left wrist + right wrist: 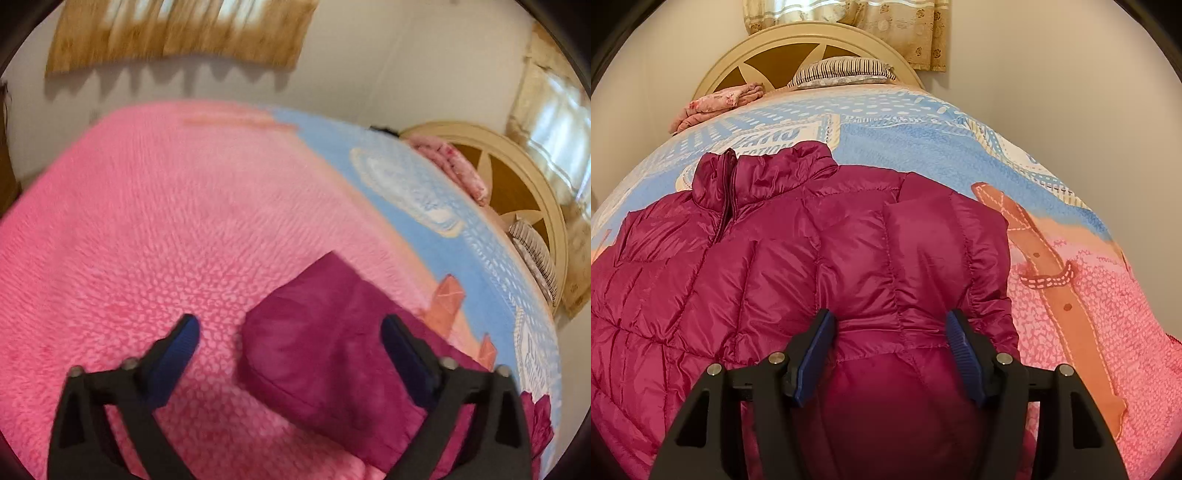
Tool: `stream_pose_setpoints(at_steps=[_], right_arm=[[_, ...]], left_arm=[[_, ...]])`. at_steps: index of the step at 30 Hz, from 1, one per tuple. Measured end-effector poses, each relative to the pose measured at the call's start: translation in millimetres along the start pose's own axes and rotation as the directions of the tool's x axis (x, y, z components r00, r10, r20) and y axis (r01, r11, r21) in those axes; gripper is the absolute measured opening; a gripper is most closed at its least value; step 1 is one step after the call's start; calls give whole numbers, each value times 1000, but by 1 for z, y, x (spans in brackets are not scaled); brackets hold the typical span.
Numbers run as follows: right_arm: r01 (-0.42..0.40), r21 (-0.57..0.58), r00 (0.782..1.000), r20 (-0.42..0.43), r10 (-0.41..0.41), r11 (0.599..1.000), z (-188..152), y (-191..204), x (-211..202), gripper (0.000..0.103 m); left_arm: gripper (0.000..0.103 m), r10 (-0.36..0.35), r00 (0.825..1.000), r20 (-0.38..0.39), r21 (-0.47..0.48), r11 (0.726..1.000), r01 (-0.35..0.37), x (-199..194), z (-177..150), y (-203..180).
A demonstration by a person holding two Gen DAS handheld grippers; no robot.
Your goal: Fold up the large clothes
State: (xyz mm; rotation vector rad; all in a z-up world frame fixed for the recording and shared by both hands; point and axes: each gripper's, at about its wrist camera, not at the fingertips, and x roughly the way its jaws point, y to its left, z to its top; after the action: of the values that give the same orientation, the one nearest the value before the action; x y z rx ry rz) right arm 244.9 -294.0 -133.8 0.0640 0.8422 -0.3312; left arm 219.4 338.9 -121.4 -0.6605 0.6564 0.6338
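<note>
A magenta quilted puffer jacket (757,258) lies front up on the bed, collar toward the headboard, with one sleeve (934,240) folded over its body. My right gripper (889,321) hovers low over that sleeve's lower end, its jaws apart. Puffy fabric bulges between the blue pads (964,347), and I see no pinch on it. In the left wrist view, which is blurred, one end of the jacket (325,350) lies on the pink blanket (147,221). My left gripper (290,332) stands wide open above it, gripping nothing.
The bed is covered by a pink and light-blue patterned blanket (923,147). A cream headboard (812,37), a striped pillow (842,70) and a folded pink cloth (716,103) are at the far end. Curtains (905,26) hang behind, with pale walls on both sides.
</note>
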Motion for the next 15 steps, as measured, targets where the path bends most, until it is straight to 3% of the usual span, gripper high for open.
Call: stream_pose_setpoints(at_steps=[2,3,4,9,11,15], right_arm=[[0,0,1000,0,0,1000,0,0,0,64],[0,0,1000,0,0,1000,0,0,0,64],[0,0,1000,0,0,1000,0,0,0,65],[2,-3,1000,0,-2,1000,0,0,1,65],[1,-2,1000,0,-1,1000,0,0,1,65],[-3,0,1000,0,3,1000,0,0,1,65]], left_arm=[[69,-19,997,-70,9,1000,20,21,-1,1],[68,-12,997,-74,16,1000,13,24,-3,0],[67,-4,999,-33,34,999,5,23,-5,-2],[46,-6,1000,9,65,998,5,17,-20,-9],[23,-41,999,-1,78,996,41,15,-22,-8],[17,-73,997,25,96,993,71,-2,-16,-13]])
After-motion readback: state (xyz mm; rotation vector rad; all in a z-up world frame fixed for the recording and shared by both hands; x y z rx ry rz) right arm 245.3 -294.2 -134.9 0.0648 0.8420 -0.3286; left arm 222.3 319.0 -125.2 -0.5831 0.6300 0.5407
